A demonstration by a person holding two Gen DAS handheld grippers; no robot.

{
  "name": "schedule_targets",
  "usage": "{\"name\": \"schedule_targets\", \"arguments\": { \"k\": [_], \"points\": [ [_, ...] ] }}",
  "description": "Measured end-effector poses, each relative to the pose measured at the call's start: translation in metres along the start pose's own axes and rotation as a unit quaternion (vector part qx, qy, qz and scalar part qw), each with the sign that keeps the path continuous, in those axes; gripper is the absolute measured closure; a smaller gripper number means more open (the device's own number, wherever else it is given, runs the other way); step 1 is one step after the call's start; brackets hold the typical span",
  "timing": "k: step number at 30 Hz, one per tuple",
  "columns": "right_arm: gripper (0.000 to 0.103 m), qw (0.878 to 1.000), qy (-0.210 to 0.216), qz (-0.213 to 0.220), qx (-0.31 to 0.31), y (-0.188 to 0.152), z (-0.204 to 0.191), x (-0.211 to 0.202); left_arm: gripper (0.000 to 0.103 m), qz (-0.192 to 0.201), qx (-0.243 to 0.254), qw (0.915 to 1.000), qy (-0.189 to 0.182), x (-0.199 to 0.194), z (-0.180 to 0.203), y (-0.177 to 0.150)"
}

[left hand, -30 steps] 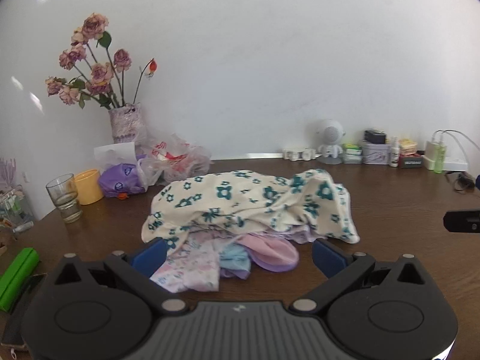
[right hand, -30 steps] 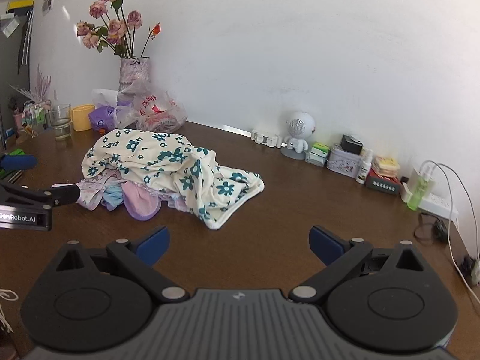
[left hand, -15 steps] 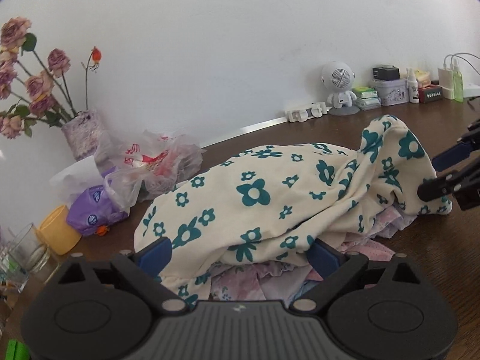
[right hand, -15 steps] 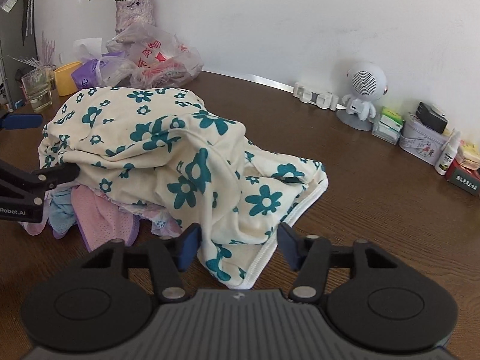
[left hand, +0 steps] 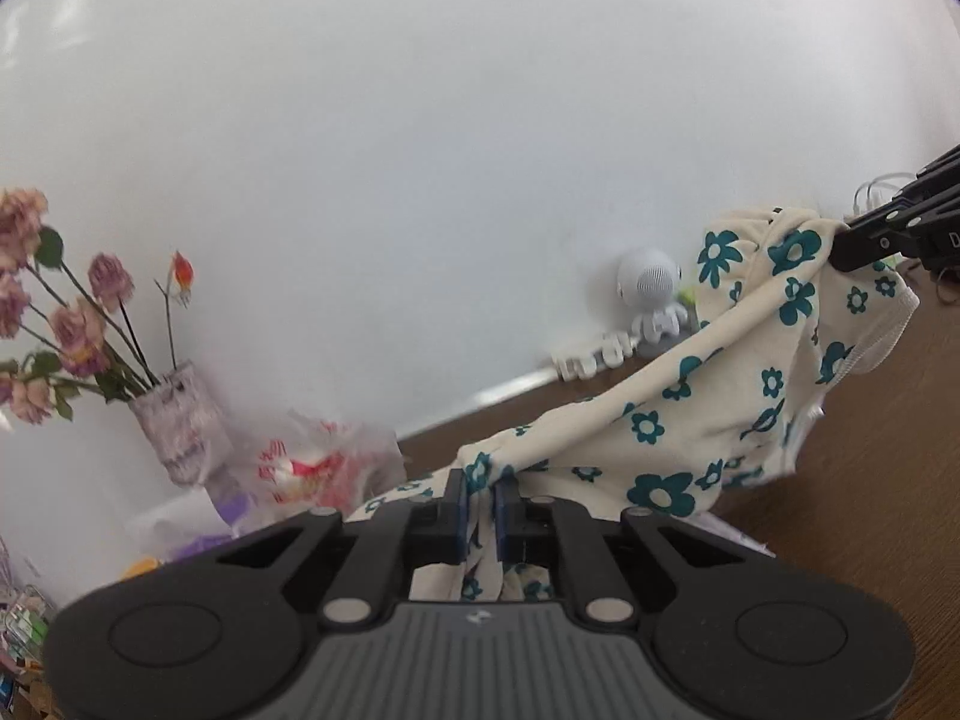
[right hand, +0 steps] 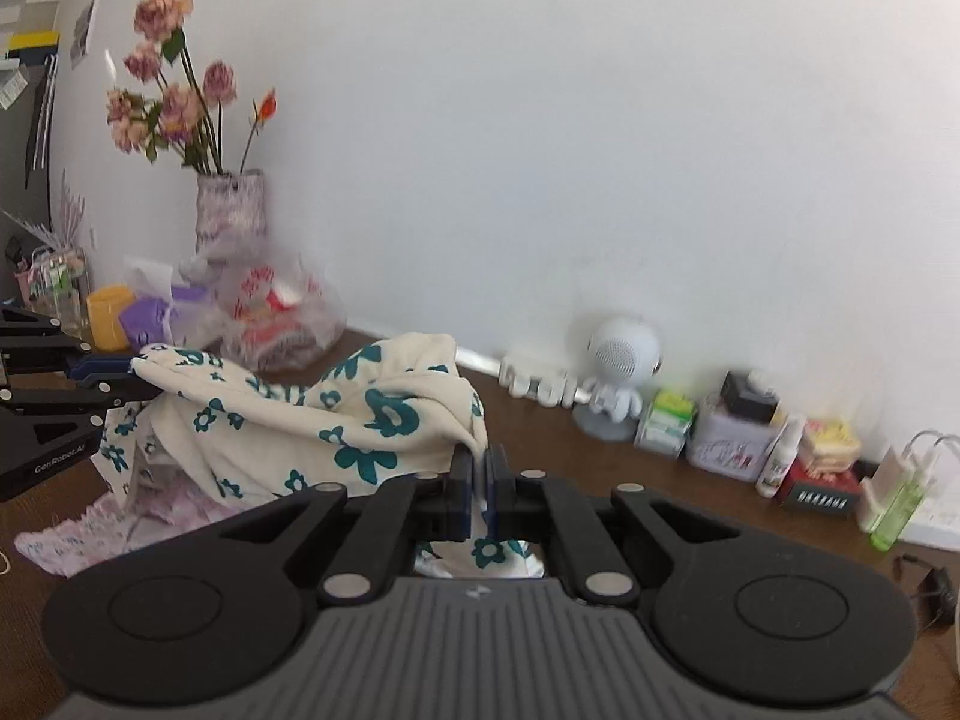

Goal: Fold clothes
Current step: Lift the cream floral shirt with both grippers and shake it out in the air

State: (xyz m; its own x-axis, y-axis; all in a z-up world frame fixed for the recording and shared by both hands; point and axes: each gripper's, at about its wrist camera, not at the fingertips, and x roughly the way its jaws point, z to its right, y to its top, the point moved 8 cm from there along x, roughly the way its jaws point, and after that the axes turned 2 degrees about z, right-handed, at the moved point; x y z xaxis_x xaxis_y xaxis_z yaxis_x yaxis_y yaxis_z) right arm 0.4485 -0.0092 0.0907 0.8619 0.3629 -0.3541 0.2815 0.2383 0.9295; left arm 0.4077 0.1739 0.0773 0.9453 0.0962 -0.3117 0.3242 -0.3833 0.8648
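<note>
A cream garment with teal flowers point(left hand: 690, 402) hangs stretched between my two grippers above the brown table point(left hand: 888, 456). My left gripper point(left hand: 480, 495) is shut on one end of it. My right gripper point(right hand: 478, 471) is shut on the other end; the cloth point(right hand: 360, 420) sags between them. The right gripper also shows in the left wrist view point(left hand: 840, 246), and the left gripper in the right wrist view point(right hand: 129, 375). A pinkish patterned garment point(right hand: 90, 531) lies on the table under the lifted one.
A vase of dried roses point(right hand: 231, 210), a plastic bag point(right hand: 282, 318), a yellow cup point(right hand: 108, 315) and a purple pack point(right hand: 150, 318) stand at the back left. A white robot figure point(right hand: 621, 372), small boxes and bottles point(right hand: 780, 456) line the wall at right.
Both grippers have shut on the flowered garment and lifted it off the pile. It now hangs stretched between them instead of lying heaped on the table.
</note>
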Motion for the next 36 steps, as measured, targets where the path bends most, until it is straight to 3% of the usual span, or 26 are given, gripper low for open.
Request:
{"name": "schedule_targets", "arguments": {
  "k": [5,8,11,13,15,19,20,22,25,27,29,32,34,36],
  "points": [
    [0.1,0.997,-0.002,0.079,-0.016,0.049,0.028,-0.104,0.096,0.064,0.015,0.9973,-0.032,-0.1,0.018,0.053],
    [0.1,0.994,-0.016,0.104,-0.024,0.053,0.047,-0.159,0.096,0.089,0.026,0.9938,-0.061,-0.155,0.038,0.074],
    [0.1,0.991,-0.033,0.123,-0.032,0.054,0.068,-0.211,0.095,0.087,0.024,0.9889,-0.118,-0.19,0.074,0.079],
    [0.1,0.99,-0.046,0.129,-0.038,0.05,0.082,-0.241,0.095,0.069,0.031,0.9828,-0.168,-0.203,0.109,0.063],
    [0.1,0.993,-0.059,0.094,-0.045,0.018,0.094,-0.248,0.095,0.038,0.046,0.9737,-0.22,-0.212,0.151,0.035],
    [0.1,0.997,-0.067,-0.011,-0.042,-0.072,0.114,-0.248,0.095,-0.043,0.053,0.9459,-0.317,-0.212,0.229,-0.03],
    [0.1,0.996,-0.068,-0.038,-0.043,-0.095,0.118,-0.247,0.095,-0.056,0.05,0.9414,-0.329,-0.213,0.237,-0.04],
    [0.1,0.993,-0.073,-0.087,-0.042,-0.137,0.122,-0.247,0.092,-0.065,0.039,0.9408,-0.331,-0.216,0.231,-0.047],
    [0.1,0.985,-0.077,-0.149,-0.031,-0.193,0.125,-0.254,0.067,-0.077,0.022,0.9395,-0.333,-0.222,0.222,-0.059],
    [0.098,0.979,-0.079,-0.186,-0.016,-0.225,0.126,-0.261,0.043,-0.085,0.01,0.9385,-0.334,-0.225,0.216,-0.066],
    [0.09,0.972,-0.07,-0.224,0.017,-0.246,0.131,-0.267,0.033,-0.094,-0.001,0.9372,-0.336,-0.229,0.211,-0.074],
    [0.06,0.971,-0.054,-0.215,0.089,-0.249,0.145,-0.284,0.027,-0.106,-0.018,0.9349,-0.338,-0.235,0.202,-0.085],
    [0.055,0.975,-0.037,-0.18,0.127,-0.234,0.154,-0.294,0.027,-0.115,-0.027,0.9355,-0.333,-0.237,0.194,-0.092],
    [0.046,0.977,-0.022,-0.159,0.139,-0.22,0.158,-0.294,0.026,-0.132,-0.027,0.9419,-0.307,-0.231,0.183,-0.102]
  ]
}}
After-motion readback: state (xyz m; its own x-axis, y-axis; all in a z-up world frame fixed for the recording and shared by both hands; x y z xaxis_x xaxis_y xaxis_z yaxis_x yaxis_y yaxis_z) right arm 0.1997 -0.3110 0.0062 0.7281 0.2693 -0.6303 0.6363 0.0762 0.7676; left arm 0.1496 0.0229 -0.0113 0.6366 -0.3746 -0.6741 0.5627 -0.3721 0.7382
